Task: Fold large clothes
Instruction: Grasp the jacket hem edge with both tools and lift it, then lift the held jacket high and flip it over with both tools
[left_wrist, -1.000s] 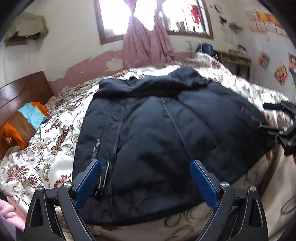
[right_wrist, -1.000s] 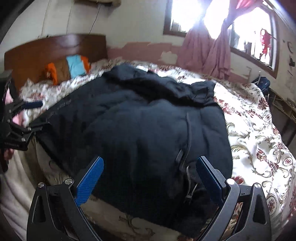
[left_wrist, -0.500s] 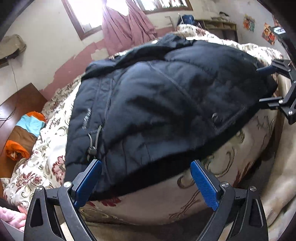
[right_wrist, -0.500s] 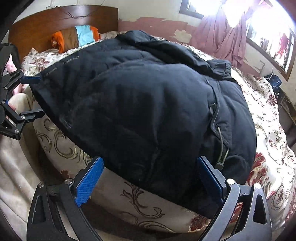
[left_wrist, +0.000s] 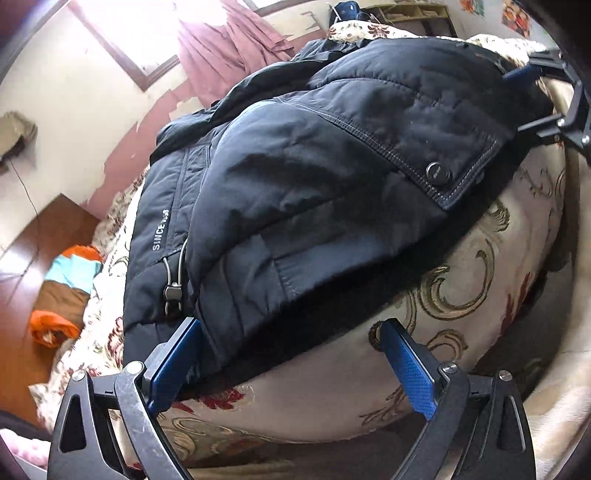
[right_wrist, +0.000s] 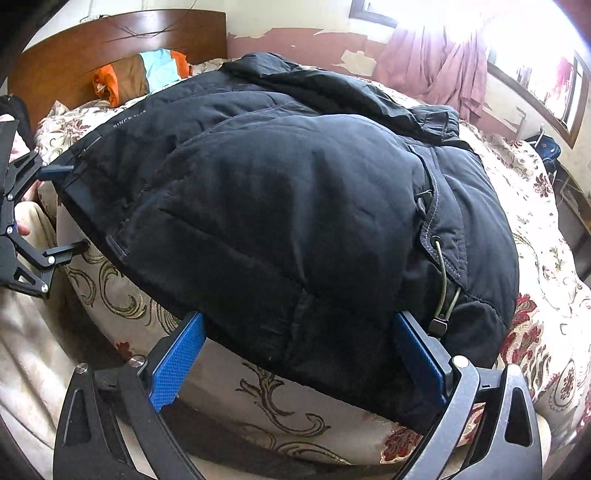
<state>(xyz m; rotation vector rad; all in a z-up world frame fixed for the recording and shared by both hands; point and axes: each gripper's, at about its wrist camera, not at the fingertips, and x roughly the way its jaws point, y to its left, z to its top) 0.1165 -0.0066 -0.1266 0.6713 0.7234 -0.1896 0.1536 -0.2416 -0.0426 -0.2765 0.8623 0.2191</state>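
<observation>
A large dark navy padded jacket (left_wrist: 317, 177) lies spread on the bed, its hem hanging at the bed's near edge; it also fills the right wrist view (right_wrist: 295, 206). My left gripper (left_wrist: 291, 354) is open, jaws wide, at the hem near the jacket's left corner, its left finger touching the fabric by a drawcord toggle (left_wrist: 173, 291). My right gripper (right_wrist: 299, 354) is open, straddling the hem near the right corner beside another toggle (right_wrist: 439, 325). Each gripper shows in the other's view, the right gripper (left_wrist: 546, 103) and the left gripper (right_wrist: 33, 218).
The bed has a cream floral quilt (right_wrist: 546, 258). A wooden headboard (right_wrist: 74, 59) and an orange, brown and blue pillow (right_wrist: 147, 74) are at its head. Pink curtains (left_wrist: 229, 48) hang at the window. A beige blanket (right_wrist: 33, 354) lies below the bed edge.
Both grippers have moved down and in toward the jacket's hem at the bed edge; the jacket now looms much closer. Both stay open.
</observation>
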